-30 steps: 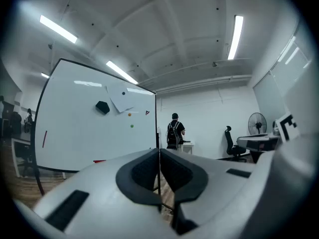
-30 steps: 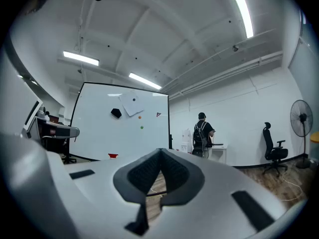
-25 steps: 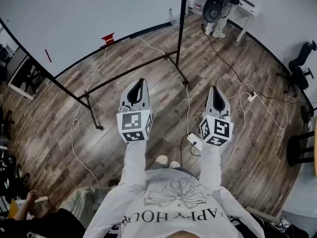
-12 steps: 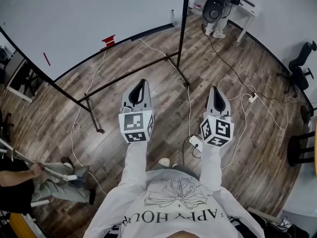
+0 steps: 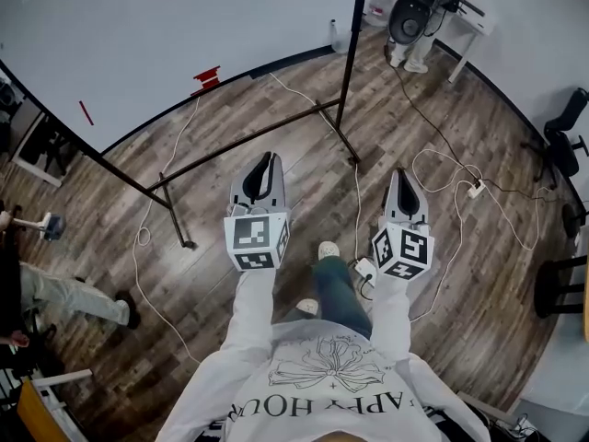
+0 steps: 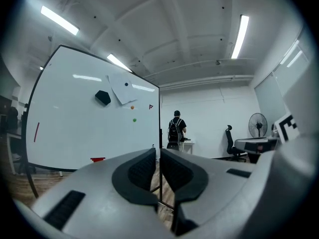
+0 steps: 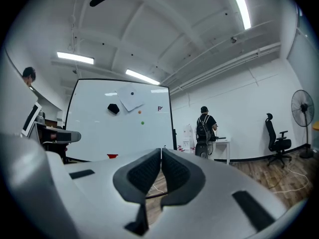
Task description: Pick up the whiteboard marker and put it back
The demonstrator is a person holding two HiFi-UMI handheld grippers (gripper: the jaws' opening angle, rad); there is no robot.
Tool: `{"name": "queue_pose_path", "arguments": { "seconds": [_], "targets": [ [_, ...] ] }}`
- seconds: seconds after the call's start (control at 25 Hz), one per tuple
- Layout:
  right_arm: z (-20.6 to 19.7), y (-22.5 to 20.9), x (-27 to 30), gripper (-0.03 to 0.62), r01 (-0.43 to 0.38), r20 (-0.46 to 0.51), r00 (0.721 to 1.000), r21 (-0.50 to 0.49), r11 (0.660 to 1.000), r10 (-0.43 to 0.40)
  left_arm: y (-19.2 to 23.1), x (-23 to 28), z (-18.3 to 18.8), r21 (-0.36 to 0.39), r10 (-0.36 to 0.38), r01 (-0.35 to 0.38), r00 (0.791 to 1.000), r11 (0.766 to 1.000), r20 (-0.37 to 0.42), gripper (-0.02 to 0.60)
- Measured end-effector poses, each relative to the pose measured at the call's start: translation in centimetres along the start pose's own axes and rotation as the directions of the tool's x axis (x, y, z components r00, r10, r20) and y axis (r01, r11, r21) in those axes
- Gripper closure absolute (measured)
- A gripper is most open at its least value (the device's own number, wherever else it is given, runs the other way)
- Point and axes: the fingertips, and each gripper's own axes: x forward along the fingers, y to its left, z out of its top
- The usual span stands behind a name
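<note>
L gripper (image 5: pixel 265 157) and R gripper (image 5: pixel 401 171) are held out level, side by side and well apart, noses twd the whiteboard (image 5: pixel 138 35). Each has its jaws pressed together w/ nothing btwn them. Each gripper's own view shows the pads meeting on a thin seam. They're prob. carried closed and empty because there's nothing to grab yet: the board is well out of reach.

Btwn the two grippers a shoe (image 5: pixel 329 250) is set fwd on the wood floor, so I'd judge the person is mid-step twd the board. Just beside it a power strip (image 5: pixel 365 267) and loose cables (image 5: pixel 457 212) lie across the floor, a trip risk on the way.

Next out is the board's black stand (image 5: pixel 248 142), foot bars on the floor.

On the board, a thin red stick (image 5: pixel 85 112) sits near the left edge, upright w/ a slight tilt. It's prob. the marker, clinging to the face, but it's too small to be sure. A red block (image 5: pixel 206 78) sits at the bottom edge. Twd the top edge, a black eraser (image 6: pixel 102 97) is just beside a paper sheet (image 6: pixel 122 89).

Past the board's right edge a person w/ a backpack (image 6: pixel 175 131) stands at a desk, back turned, and a fan (image 6: pixel 257 126) is farther right.

Stage, as I judge it: approach only, pick-up not yet begun.
</note>
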Motion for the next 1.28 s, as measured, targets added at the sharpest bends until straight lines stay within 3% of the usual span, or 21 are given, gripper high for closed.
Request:
{"name": "queue_pose_path", "arguments": {
  "seconds": [0.4,0.48,0.52,0.84,1.28],
  "targets": [
    [0.8,-3.0,12.3,0.591,-0.052,0.037,0.998,0.003,0.999,0.052,1.6,11.3,0.3,-0.015,0.059,-0.058,0.998,0.998,0.015,0.566],
    [1.1,-4.0,15.6,0.591,-0.064,0.040,0.997,-0.002,0.998,0.064,1.8,14.7,0.7,-0.030,0.053,-0.053,0.998,0.998,0.015,0.489],
    [1.4,-4.5,17.3,0.591,-0.071,0.041,0.997,-0.004,0.997,0.071,1.8,16.4,0.9,-0.035,0.052,-0.051,0.999,0.998,0.014,0.486],
    [2.5,-9.3,29.9,0.591,-0.122,0.055,0.991,-0.004,0.993,0.122,1.5,29.0,2.5,-0.029,0.073,-0.072,0.997,0.997,0.025,0.486],
    [0.3,-12.8,40.4,0.591,-0.123,0.000,0.992,0.008,0.992,0.123,1.9,41.2,0.7,-0.031,0.043,-0.045,0.998,0.999,-0.047,0.486]
  ]
}}
